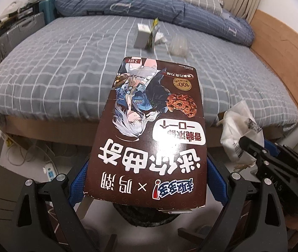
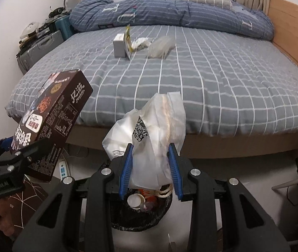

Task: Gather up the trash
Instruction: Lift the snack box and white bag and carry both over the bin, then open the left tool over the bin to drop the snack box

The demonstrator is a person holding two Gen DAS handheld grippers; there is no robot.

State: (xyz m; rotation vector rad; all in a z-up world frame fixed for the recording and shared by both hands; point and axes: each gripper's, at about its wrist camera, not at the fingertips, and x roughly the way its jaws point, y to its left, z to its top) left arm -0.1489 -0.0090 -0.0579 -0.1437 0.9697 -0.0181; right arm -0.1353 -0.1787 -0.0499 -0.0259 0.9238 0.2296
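Note:
My left gripper (image 1: 146, 180) is shut on a brown cookie box (image 1: 151, 130) with a cartoon figure, held over a black-lined trash bin (image 1: 149, 216) on the floor. The box (image 2: 52, 124) and left gripper (image 2: 18, 157) also show in the right wrist view. My right gripper (image 2: 151, 168) is shut on a crumpled white plastic bag (image 2: 153, 132) with a QR code, right above the bin (image 2: 144, 214), which holds several scraps. The bag (image 1: 239, 132) shows at the right of the left wrist view. More trash lies on the bed: a white carton (image 2: 119, 45), a yellow wrapper (image 2: 127, 42), crumpled tissue (image 2: 140, 43), clear plastic (image 2: 161, 46).
The bed (image 2: 212, 79) with a grey checked sheet fills the middle, a blue duvet (image 2: 170, 12) heaped at its far end. Suitcases (image 2: 41, 48) stand left of the bed. A power strip (image 2: 63, 168) and cables lie on the floor. A wooden bed frame (image 2: 291, 33) runs along the right.

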